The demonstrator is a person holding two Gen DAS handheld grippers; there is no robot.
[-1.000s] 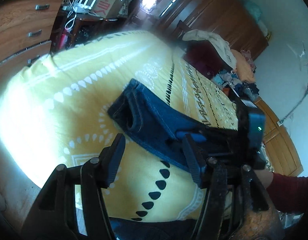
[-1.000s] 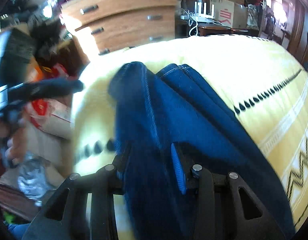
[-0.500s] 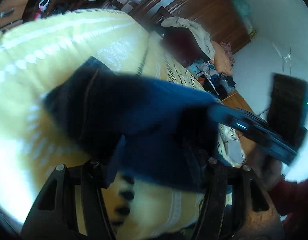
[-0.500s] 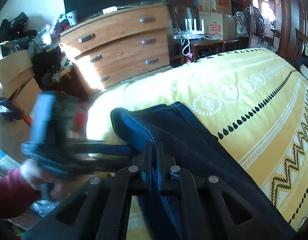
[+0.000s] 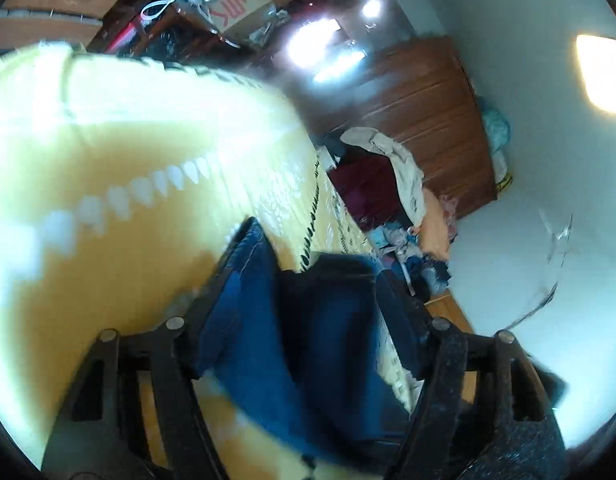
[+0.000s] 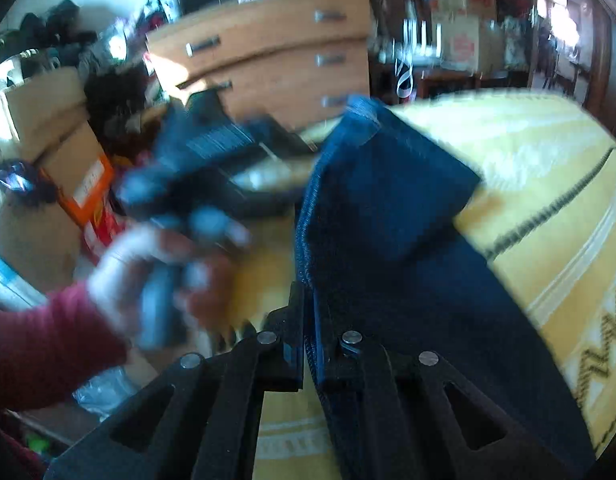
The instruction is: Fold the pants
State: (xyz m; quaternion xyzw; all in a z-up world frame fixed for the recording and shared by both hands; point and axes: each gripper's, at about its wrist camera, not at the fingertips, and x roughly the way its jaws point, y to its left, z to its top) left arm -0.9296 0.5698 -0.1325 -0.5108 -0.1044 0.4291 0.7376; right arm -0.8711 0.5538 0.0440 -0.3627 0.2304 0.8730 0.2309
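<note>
Right wrist view: dark blue denim pants [image 6: 388, 208] draped over yellow patterned bedspread [image 6: 548, 184], one edge pinched between black right gripper [image 6: 307, 336], jaws clamped tight on fabric. Left gripper [image 5: 308, 276] jaws opening; in left wrist view pants [image 5: 267, 340] lie between fingers, contact unclear through blur. Left hand [image 6: 159, 272], red sleeve [image 6: 39, 344]. Behind: wooden drawer chest [image 6: 267, 52], cardboard boxes [image 6: 51, 128], contents unreadable.

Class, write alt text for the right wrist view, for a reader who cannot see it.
The right hand-held gripper is shut on the edge of dark blue jeans lying on a yellow patterned bedspread. To the left, blurred, a hand in a red sleeve holds the left hand-held gripper before a wooden dresser.
</note>
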